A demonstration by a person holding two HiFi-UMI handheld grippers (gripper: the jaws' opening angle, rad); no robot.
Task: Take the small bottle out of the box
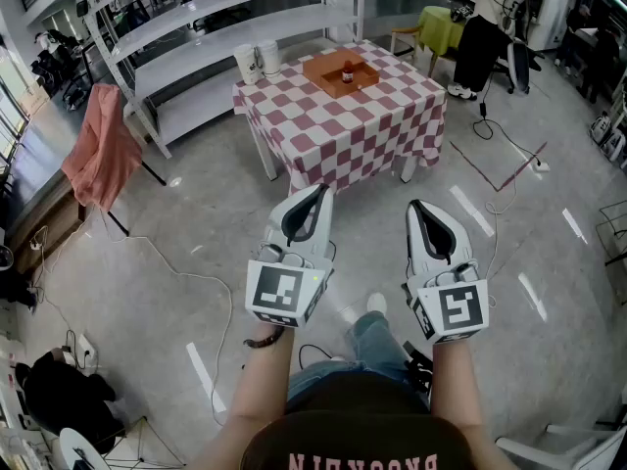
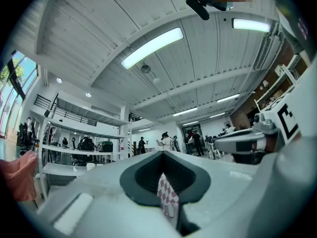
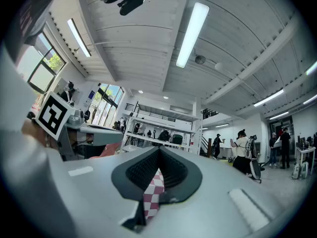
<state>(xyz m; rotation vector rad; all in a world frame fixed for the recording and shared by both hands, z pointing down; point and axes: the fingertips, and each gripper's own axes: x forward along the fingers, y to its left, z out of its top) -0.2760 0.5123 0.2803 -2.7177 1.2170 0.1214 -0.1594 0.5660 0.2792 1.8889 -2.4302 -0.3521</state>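
Two closed, empty tools: left gripper (image 1: 317, 194), right gripper (image 1: 419, 208), jaws together. Risk: arriving unopened could topple small bottle (image 1: 347, 72) in box (image 1: 321, 68), upper centre.

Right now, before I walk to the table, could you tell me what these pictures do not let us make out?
Head view: small bottle too far and small to tell cap or label.
Both gripper views: box and bottle hidden behind the shut left gripper and right gripper; only a sliver of checked cloth shows.
Head view: two cups, contents too small to see.
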